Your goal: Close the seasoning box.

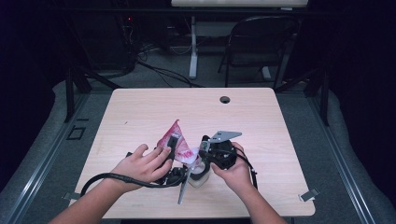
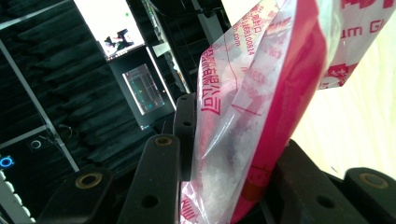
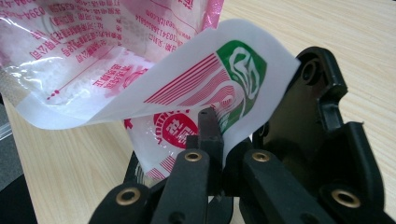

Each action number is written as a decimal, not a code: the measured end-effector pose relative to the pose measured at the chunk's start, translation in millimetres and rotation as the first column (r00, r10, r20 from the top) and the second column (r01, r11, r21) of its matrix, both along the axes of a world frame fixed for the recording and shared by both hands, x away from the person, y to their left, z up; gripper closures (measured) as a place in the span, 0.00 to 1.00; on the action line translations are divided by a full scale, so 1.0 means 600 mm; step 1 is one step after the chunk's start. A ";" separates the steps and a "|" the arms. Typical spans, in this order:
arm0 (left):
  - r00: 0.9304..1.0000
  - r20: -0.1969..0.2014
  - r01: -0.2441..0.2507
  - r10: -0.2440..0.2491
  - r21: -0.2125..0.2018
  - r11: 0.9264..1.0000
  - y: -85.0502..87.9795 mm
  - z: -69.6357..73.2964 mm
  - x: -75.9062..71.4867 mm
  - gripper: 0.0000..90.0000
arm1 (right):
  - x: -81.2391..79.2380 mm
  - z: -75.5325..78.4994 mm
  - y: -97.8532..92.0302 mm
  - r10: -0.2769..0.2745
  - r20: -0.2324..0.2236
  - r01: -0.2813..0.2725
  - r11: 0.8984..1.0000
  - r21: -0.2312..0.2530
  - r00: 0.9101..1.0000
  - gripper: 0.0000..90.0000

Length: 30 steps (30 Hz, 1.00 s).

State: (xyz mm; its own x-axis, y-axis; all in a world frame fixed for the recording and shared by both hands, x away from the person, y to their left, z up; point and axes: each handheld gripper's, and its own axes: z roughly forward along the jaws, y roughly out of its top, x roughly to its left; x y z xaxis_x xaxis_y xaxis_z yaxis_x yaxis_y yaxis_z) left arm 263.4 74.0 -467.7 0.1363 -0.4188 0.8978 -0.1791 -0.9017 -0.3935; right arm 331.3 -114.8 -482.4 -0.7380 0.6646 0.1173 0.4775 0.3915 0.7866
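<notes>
Room's pretty dark around the edges, only the tabletop [image 1: 140, 112] is lit from above. Both gripper views look soft up close, with a blown-out bright corner.

On the wooden bench [image 1: 140, 107], near its front edge, two hands hold a red-and-white printed bag [image 1: 176, 142] between them: the left gripper [image 1: 173, 142] grips its upper part, the right gripper [image 1: 204, 148] clamps its lower right corner
</notes>
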 end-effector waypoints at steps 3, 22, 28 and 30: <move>1.000 0.001 0.002 -0.002 0.002 1.000 0.000 0.000 0.000 0.84 | 0.000 0.000 -0.001 0.002 -0.001 -0.002 1.000 -0.001 1.000 1.00; 0.998 -0.050 -0.022 0.023 0.018 1.000 0.006 -0.003 0.002 0.91 | -0.001 0.001 -0.001 -0.001 0.017 0.001 1.000 -0.003 1.000 1.00; 0.998 -0.055 -0.021 0.022 0.024 0.999 0.005 -0.002 0.002 0.92 | -0.001 0.001 -0.003 0.000 0.016 0.000 1.000 -0.001 1.000 1.00; 0.998 -0.052 -0.016 0.018 0.032 0.999 0.004 -0.001 0.001 0.92 | -0.001 0.001 -0.003 -0.001 0.016 0.001 1.000 -0.005 1.000 1.00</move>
State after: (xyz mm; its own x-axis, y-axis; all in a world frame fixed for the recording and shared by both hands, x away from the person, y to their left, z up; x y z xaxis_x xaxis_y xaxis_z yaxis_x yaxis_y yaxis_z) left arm 263.8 76.1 -468.4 0.1902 -0.4444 0.8754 -0.1850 -0.8919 -0.4126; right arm 330.8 -116.4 -481.6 -0.7392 0.6656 0.1025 0.4654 0.3949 0.7921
